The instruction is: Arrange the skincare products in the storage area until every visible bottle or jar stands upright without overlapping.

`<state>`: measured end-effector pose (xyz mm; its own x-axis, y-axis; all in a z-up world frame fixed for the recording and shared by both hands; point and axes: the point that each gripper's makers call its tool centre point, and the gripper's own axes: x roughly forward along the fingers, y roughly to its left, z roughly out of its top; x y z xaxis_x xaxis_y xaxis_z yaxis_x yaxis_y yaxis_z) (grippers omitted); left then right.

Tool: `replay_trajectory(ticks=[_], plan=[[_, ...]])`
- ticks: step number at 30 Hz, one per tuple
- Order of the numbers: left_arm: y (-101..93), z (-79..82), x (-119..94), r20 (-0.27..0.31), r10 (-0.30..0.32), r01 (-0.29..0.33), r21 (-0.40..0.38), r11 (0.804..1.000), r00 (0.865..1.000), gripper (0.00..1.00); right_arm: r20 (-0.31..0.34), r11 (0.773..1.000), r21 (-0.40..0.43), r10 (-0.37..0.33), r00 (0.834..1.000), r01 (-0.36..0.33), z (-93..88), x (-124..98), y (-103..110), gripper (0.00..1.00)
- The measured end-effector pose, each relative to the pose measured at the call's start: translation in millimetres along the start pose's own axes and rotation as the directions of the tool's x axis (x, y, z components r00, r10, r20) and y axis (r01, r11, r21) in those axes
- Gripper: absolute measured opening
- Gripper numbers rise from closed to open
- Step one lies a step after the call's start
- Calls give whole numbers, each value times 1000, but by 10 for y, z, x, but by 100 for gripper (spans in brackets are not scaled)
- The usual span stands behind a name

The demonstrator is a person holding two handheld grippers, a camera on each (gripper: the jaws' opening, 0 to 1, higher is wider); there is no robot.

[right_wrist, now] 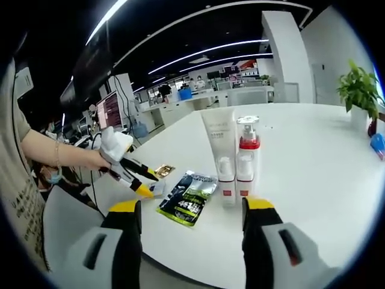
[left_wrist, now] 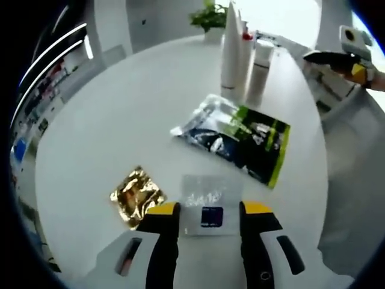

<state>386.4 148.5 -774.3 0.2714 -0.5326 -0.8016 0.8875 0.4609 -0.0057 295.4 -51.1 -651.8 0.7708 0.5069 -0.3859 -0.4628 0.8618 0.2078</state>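
Note:
On the round white table stand upright skincare containers: a tall white tube on its cap, a pump bottle with a red collar and a white bottle. A black-and-green sachet lies flat. A gold foil packet and a small clear sachet with a blue square lie near my left gripper, which is open just above the clear sachet. My right gripper is open, off the table edge, holding nothing.
A potted plant stands at the table's far side. A person's arm holds the left gripper. Desks and monitors fill the office behind. Bare tabletop spreads left of the tube.

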Motion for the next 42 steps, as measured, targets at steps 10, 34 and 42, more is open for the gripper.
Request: replay_trajectory(ticks=[10, 34, 42], plan=[[-92, -39, -31, -75, -69, 80, 157, 984, 995, 36, 6, 1000, 1, -3, 1000, 3, 8, -5, -9, 68], [-252, -68, 14, -126, -110, 141, 273, 951, 986, 45, -4, 1000, -5, 4, 1000, -4, 1, 5, 19, 69], [-124, 58, -186, 13, -34, 32, 129, 991, 999, 52, -12, 1000, -21, 13, 1000, -13, -10, 10, 55, 69]])
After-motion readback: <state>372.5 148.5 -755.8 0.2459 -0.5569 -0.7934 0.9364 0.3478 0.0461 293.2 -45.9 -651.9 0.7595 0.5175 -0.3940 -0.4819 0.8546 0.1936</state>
